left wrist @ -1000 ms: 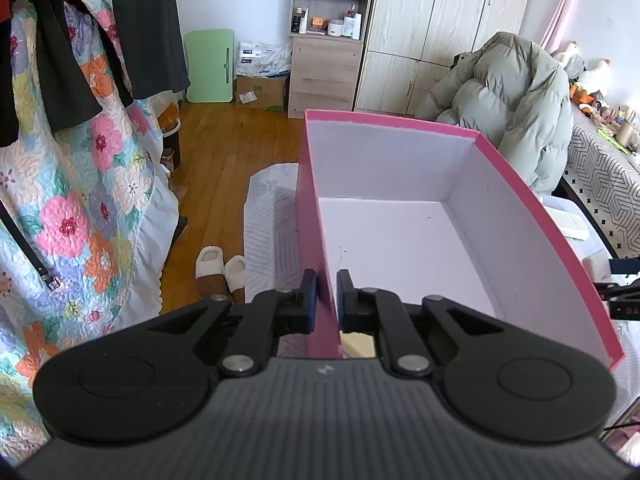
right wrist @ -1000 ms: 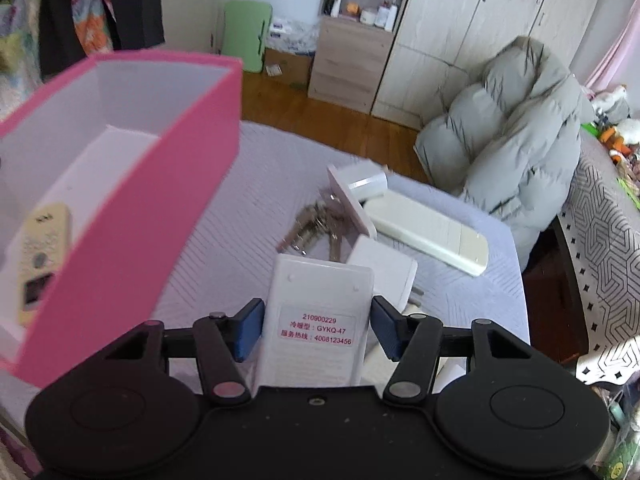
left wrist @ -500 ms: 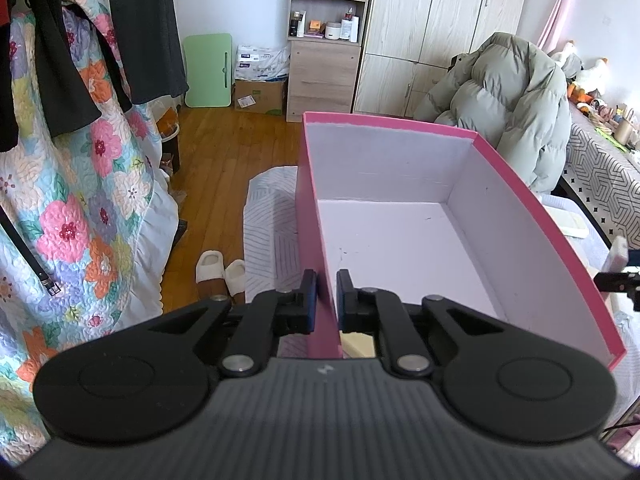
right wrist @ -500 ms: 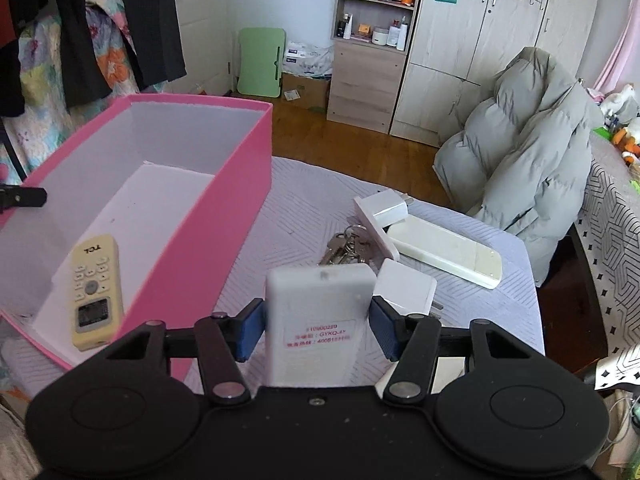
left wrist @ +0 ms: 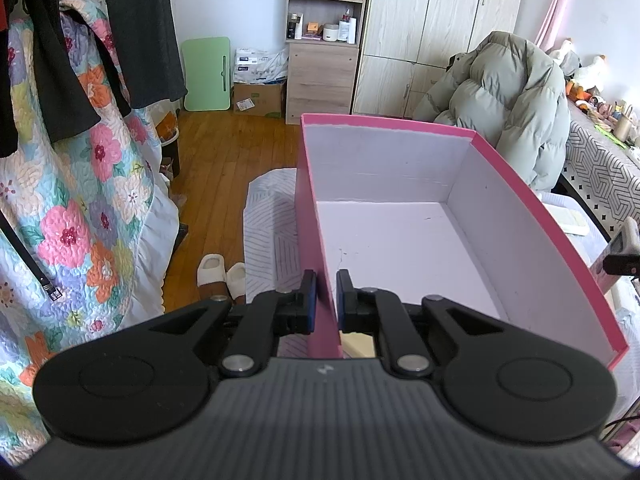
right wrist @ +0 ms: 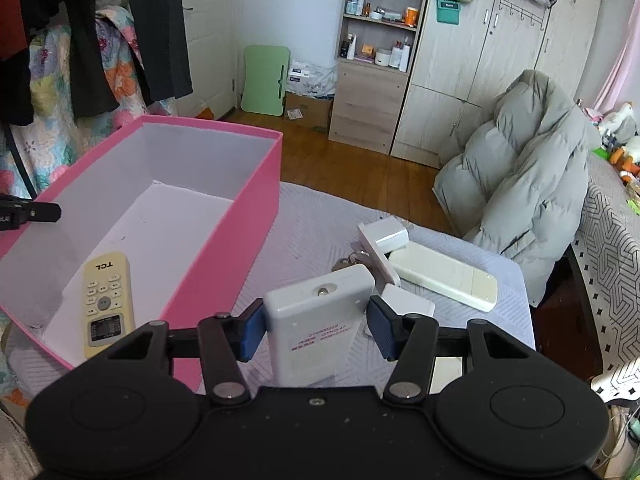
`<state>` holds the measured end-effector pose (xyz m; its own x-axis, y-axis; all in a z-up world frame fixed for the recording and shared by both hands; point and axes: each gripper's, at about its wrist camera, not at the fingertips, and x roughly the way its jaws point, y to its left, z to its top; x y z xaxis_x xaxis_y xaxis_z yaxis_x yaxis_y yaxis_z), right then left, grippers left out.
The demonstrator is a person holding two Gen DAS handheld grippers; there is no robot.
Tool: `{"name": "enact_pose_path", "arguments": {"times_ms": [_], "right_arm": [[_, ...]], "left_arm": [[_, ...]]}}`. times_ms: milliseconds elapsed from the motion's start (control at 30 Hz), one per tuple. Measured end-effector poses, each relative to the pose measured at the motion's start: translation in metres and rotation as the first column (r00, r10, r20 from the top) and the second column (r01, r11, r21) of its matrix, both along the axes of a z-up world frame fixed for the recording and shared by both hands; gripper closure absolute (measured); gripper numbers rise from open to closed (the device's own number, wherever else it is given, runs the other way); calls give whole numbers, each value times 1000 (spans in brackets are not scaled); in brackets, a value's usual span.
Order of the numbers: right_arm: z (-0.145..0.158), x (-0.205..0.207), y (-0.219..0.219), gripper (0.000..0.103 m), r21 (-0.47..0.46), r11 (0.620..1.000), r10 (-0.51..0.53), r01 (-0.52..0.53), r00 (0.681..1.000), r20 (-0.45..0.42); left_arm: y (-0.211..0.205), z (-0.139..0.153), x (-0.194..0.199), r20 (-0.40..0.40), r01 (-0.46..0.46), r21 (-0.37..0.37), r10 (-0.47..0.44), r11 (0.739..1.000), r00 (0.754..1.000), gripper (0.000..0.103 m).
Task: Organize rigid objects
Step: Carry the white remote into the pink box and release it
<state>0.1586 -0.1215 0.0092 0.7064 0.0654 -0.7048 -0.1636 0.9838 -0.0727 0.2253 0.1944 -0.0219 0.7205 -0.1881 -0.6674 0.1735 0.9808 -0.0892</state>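
While my left hand-held gripper (left wrist: 324, 296) stays pinched on the near wall of the pink box (right wrist: 256, 200), my right hand-held gripper (right wrist: 316, 326) holds a white remote (right wrist: 316, 320) edgewise, clear of the desk (right wrist: 312, 220) just right of the box. To do this well, I judge I should carry it over the right wall, level it, then let go low beside the one remote (right wrist: 106, 300) already inside. Right of the box remain one long remote (right wrist: 444, 276), two white blocks, perhaps chargers, and one bunch of keys, largely hidden.
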Motion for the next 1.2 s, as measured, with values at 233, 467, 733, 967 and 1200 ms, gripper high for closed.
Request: {"name": "enact_pose_path", "arguments": {"times_ms": [233,467,733,967,1200], "right_arm": [[30,-7,13,44,-44,999,25,-23,997,68],[90,0,46,44,-66,988,151,-142,975,162],[79,51,98,44,86,944,311,-318,946,86],[9,84,130,44,133,951,278,-277,961,15],[-10,65,126,44,107,956,278,-272,959,-46]], "left_arm": [[0,1,0,2,2,1,-2,1000,1000,94],[0,2,0,4,3,2,-3,1000,1000,94],[1,3,0,7,5,-8,-5,1000,1000,94],[6,0,-1,12,9,-20,-9,1000,1000,94],[7,-1,0,12,14,-30,-14,999,1000,94]]}}
